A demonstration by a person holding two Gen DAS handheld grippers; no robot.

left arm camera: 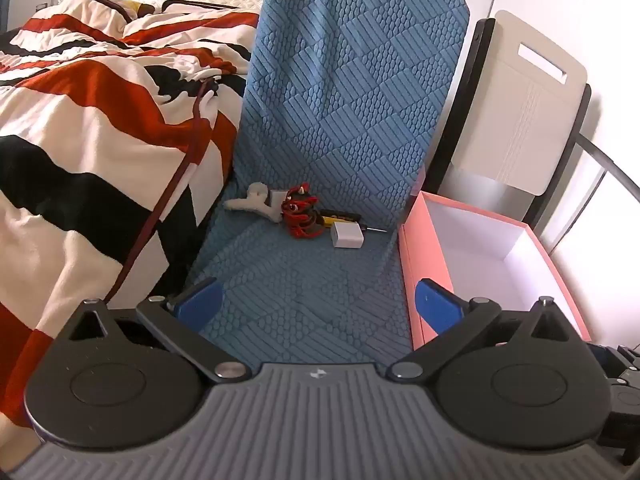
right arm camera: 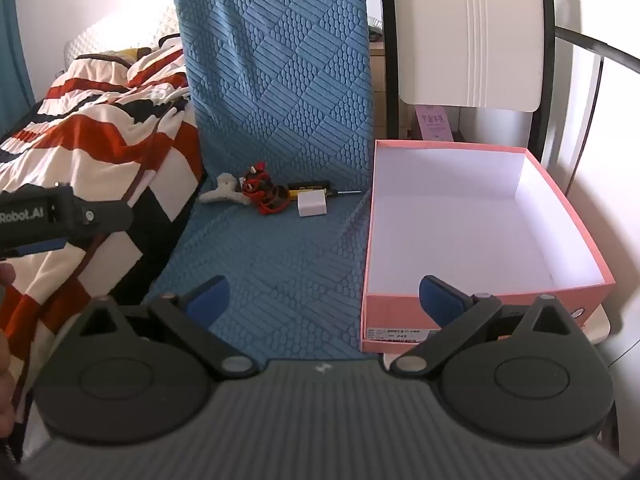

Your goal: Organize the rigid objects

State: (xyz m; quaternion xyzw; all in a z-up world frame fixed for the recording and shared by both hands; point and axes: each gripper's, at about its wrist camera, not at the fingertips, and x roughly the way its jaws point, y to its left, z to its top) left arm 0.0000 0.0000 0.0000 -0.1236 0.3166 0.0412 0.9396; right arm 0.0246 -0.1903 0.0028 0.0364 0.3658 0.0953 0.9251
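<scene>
Nearest the cameras, each hand-held gripper shows a ribbed grey body, two black disc-shaped pivots and two blue, flat-faced pads. The left hand-held gripper (left arm camera: 319, 304) has its jaws spread fully apart, with nothing between them and nothing touched. The right hand-held gripper (right arm camera: 324, 300) stands equally wide and likewise bare (part of the left unit and a hand's edge show at the left border of the right wrist view).

Beneath both lies a blue chair cover (left arm camera: 304, 312), a padded fabric embossed in a patchwork of ribs and pebbled dots, running over seat and upright back. Just beside it to the right sits one pink cardboard box (right arm camera: 400, 320), rectangular, white inside, open-topped, with a printed label on its near wall.

At the rear of the seat, against the backrest, four objects cluster: one white fuzzy hair clip (left arm camera: 253, 202), one red-and-black horned toy figure (left arm camera: 301, 211), one white rectangular charger block (left arm camera: 347, 235), and one yellow-and-black screwdriver (left arm camera: 340, 217) with a thin metal shaft, lying behind the block. The clip touches the figure.

To the left, a bed carries one striped blanket (left arm camera: 92, 120) in red, black and cream, rumpled. Behind the box stands one white chair back (right arm camera: 468, 36) with a slot handle.
</scene>
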